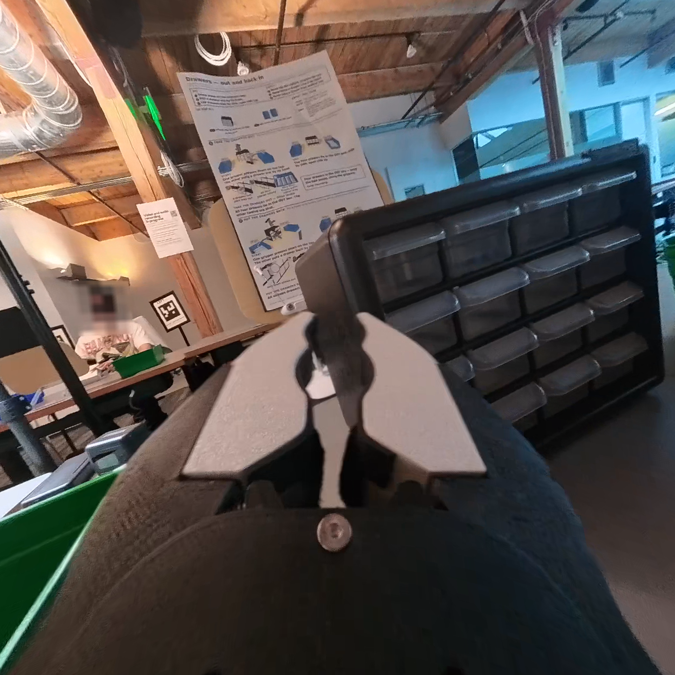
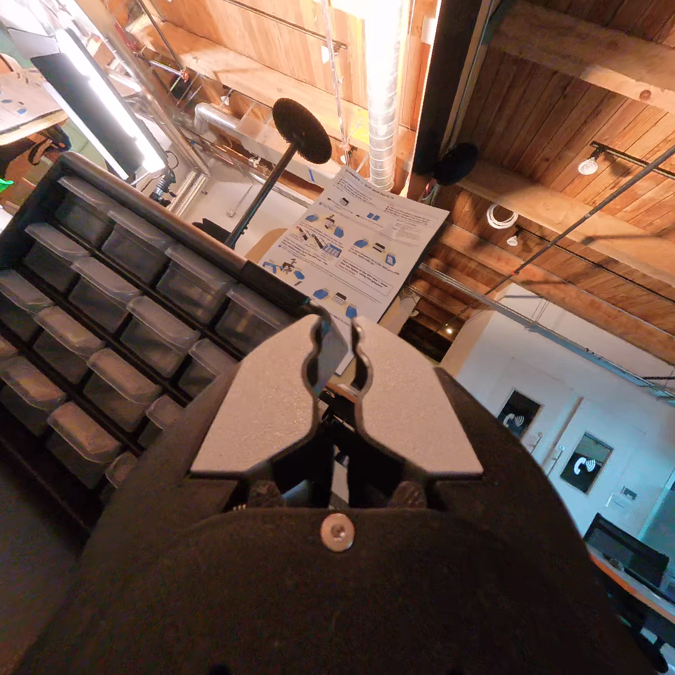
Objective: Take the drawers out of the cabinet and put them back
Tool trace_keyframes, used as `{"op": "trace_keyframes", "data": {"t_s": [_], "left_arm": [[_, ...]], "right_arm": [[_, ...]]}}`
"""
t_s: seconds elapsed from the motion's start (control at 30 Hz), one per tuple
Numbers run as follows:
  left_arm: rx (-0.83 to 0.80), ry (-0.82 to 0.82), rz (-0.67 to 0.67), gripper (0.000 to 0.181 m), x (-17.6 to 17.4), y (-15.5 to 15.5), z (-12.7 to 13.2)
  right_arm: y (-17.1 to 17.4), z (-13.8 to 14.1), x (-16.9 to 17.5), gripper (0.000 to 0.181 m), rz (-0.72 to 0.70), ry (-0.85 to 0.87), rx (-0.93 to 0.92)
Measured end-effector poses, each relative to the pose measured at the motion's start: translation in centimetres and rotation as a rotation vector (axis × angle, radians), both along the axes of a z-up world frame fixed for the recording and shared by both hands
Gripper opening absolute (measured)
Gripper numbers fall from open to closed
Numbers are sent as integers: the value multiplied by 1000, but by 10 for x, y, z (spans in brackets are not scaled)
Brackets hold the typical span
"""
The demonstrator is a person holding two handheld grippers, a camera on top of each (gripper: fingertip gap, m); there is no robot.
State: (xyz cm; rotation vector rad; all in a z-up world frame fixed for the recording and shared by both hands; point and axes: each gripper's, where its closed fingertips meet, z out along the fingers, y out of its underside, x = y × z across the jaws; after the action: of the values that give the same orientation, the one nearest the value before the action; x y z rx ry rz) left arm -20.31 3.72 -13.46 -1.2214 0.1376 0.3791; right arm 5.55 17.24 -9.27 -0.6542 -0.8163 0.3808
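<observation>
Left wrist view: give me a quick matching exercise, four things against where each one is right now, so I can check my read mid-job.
Things:
1. left gripper
2. drawers
3. green bin
4. poster

Places:
a. behind the cabinet
b. lower left corner of the view, beside the gripper
c. seated in the cabinet's slots
d. clamped on the cabinet's edge

Pairs: 1-d, 2-c, 3-b, 4-a

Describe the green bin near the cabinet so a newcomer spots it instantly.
Start at the black drawer cabinet with its rows of clear drawers. Go left past the left hand-held gripper to the frame's bottom-left corner: the green bin is there, the only bright green, flat-walled thing beside the dark gear.
</observation>
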Motion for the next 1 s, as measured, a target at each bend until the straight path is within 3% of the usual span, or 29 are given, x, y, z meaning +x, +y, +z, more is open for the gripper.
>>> {"op": "trace_keyframes", "data": {"t_s": [0.07,0.1,0.13,0.2,0.33,0.4,0.43,0.5,0.6,0.63,0.7,0.73,0.77,0.8,0.87,0.9,0.97,1.0], "left_arm": [[-1,-6,-5,53,2,1,0],[-11,-2,5,56,1,3,-1],[-29,12,23,55,0,4,-4],[-70,74,61,0,-3,5,-10],[-50,107,28,2,7,4,-6],[-54,108,19,43,9,6,-7],[-53,103,22,62,9,7,-7],[-53,129,32,37,9,5,-6],[-80,177,39,0,11,6,-10],[-81,173,33,5,12,7,-11],[-81,159,25,45,13,9,-11],[-80,155,29,50,12,9,-11],[-81,156,38,43,10,9,-11],[-89,170,45,1,9,8,-12],[-88,185,59,1,8,7,-12],[-83,178,52,11,9,8,-11],[-81,154,36,50,10,9,-11],[-83,151,38,37,10,9,-11]], "right_arm": [[-5,-3,-7,32,14,-27,21],[-7,-6,-11,36,29,-38,20],[-8,-9,-15,32,45,-49,11],[-7,-14,-18,0,10,-89,27],[-15,-15,-23,4,-13,-133,104],[-16,-17,-27,32,-8,-143,103],[-14,-19,-29,35,-20,-160,104],[-12,-23,-30,1,-54,-197,122],[-15,-20,-28,0,-53,-189,133],[-15,-20,-29,7,-52,-187,132],[-13,-22,-30,23,-80,-210,153],[-13,-23,-31,14,-90,-225,170],[-15,-24,-32,0,-88,-232,177],[-17,-24,-33,0,-79,-233,176],[-18,-23,-34,0,-81,-230,181],[-18,-23,-34,7,-84,-231,189],[-15,-25,-36,26,-99,-246,182],[-13,-27,-36,12,-108,-259,179]]}}
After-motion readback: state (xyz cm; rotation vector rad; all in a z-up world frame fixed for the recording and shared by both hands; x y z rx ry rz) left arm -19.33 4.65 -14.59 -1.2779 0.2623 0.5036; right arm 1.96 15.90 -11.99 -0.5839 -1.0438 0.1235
